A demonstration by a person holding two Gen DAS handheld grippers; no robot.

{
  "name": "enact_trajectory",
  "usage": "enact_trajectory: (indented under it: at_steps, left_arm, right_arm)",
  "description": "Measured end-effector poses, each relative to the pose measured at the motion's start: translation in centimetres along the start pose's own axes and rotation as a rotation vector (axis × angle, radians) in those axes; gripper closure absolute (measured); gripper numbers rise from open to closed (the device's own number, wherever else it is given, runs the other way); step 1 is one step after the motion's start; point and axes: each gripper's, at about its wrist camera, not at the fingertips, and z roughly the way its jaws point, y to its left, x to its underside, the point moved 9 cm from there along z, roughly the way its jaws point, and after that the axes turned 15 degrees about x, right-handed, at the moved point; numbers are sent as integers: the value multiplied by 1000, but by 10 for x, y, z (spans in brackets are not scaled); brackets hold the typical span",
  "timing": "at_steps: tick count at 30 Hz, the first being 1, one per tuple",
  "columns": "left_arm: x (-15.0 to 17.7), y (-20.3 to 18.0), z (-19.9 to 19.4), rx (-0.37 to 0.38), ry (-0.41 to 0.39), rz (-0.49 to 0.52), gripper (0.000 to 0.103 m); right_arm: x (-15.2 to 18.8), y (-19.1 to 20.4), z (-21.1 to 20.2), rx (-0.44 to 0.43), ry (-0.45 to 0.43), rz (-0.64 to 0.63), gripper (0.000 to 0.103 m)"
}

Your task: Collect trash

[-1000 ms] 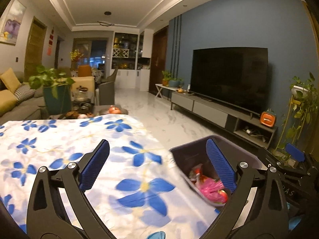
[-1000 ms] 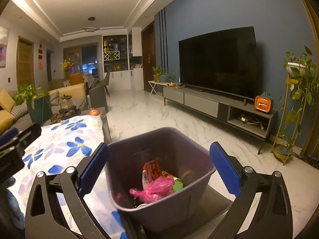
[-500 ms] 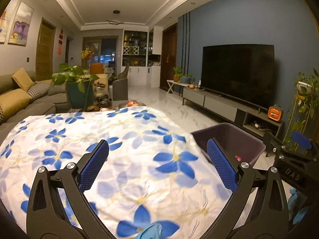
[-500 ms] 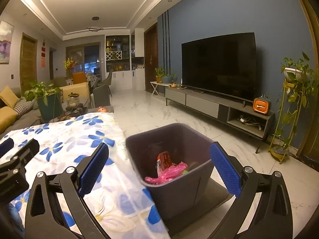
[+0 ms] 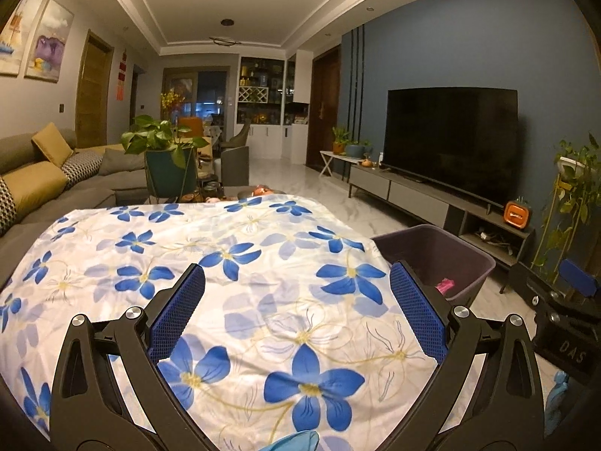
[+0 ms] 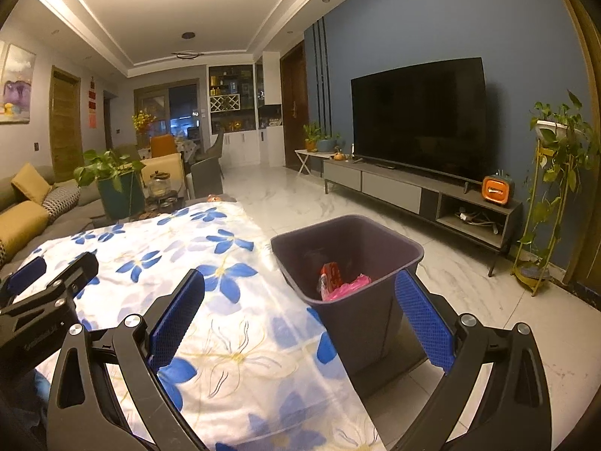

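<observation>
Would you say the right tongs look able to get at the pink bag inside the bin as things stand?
Probably yes. The right tongs are open and empty, the purple bin has no lid, and the pink bag lies exposed on top beside a red packet. Nothing stands between them.

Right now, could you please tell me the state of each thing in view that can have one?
Left gripper: open, empty, over the cloth.
Right gripper: open, empty.
Bin: upright, uncovered, beside the table, holding trash.
Red packet: in the bin.
Pink bag: crumpled in the bin.
Cloth: spread flat, no trash visible on it.
TV: screen dark.
</observation>
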Motion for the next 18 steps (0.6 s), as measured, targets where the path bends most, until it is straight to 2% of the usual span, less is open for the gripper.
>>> enact_trajectory:
  at_steps: [10, 18]
  left_arm:
    - [3, -7, -16, 10, -6, 0, 6]
    - [3, -13, -25, 11, -12, 13, 6]
  right_arm:
    - [3, 3, -26, -30, -15, -4, 6]
    - [4, 3, -31, -32, -22, -5, 6]
